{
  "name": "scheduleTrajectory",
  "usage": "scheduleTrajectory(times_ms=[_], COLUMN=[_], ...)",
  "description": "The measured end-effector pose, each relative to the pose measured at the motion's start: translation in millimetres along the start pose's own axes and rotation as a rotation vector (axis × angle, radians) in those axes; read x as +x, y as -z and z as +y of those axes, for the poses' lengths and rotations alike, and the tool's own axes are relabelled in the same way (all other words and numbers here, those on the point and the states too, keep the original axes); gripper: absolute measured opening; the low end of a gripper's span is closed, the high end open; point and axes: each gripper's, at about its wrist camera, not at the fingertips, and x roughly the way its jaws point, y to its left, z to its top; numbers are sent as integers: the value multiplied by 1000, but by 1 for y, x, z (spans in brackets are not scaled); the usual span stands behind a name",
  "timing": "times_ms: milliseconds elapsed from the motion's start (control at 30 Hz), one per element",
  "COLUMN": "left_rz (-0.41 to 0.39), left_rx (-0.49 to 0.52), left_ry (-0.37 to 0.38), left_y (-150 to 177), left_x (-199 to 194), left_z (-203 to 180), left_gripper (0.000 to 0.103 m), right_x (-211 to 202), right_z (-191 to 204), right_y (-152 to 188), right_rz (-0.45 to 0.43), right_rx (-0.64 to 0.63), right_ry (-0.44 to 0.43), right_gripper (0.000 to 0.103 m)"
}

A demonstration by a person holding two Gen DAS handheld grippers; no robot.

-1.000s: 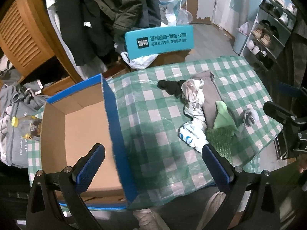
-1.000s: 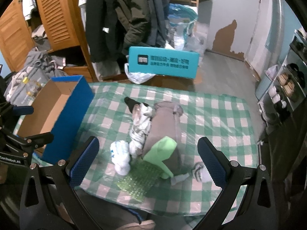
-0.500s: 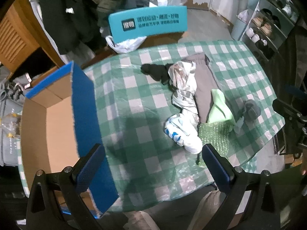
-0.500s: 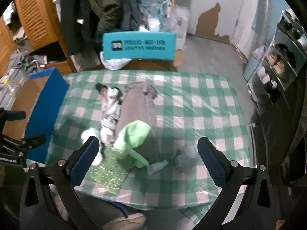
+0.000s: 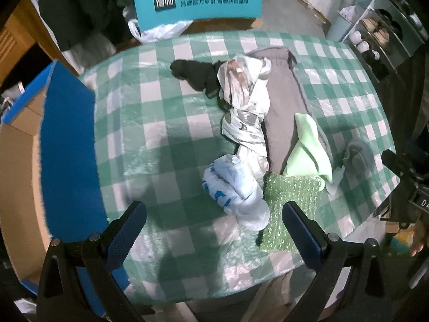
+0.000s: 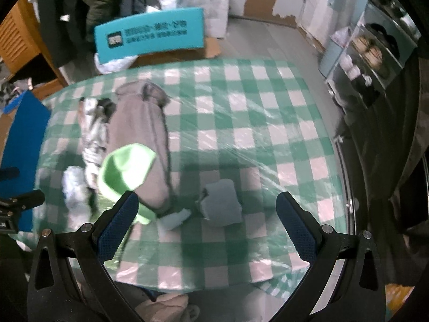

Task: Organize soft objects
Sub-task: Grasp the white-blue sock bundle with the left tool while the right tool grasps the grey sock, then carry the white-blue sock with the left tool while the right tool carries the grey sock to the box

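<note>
Checked table (image 5: pixel 166 139) (plastic-covered) under soft clothes (image 5: pixel 284 102)

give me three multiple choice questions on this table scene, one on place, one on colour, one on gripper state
1. Where is the blue cardboard box?
A. left edge of the table
B. right edge
C. on the floor

2. What colours is the checked tablecloth?
A. red and white
B. green and white
C. blue and yellow

3. How are the left gripper jaws?
A. shut on the light green cloth
B. shut, empty
C. open, empty

Answers: 1 A, the box stands left of the clothes pile. 2 B, green and white squares. 3 C, the jaws stand wide apart above the white and blue plastic bag.
</note>
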Motion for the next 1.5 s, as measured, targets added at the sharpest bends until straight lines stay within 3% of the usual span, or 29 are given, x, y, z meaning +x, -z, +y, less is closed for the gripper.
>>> scheduleTrajectory(times_ms=[767,833,1033,1100,1200,1267,1367,1500], left_rz=[117,119,161,168,153,148,136,115], left_rx=[-24,-24,-46,-41,-12,-2,4,12], left_ry=[16,17,43,54,41,44,40,32], left_y=[-12,-13,-11,-9,-8,-8,-5,-1], left_x=[60,62,75,78,79,77,75,63], left_z=[-9,-7,1,2,-1,-1,-4,0], left_gripper=[102,98,70,61,57,55,54,53], right_x=[78,81,92,95,96,97,95,92], right_z=[-22,-23,-23,-21,-19,-18,-19,-28], right_y=[4,5,11,12,12,12,11,9], right_rz=[151,156,178,187,189,194,198,195], right_rx=[40,38,20,6,-16,-27,-29,-18], right_ry=[50,55,64,59,55,55,71,56], right_gripper=[101,100,87,77,63,44,34,28])
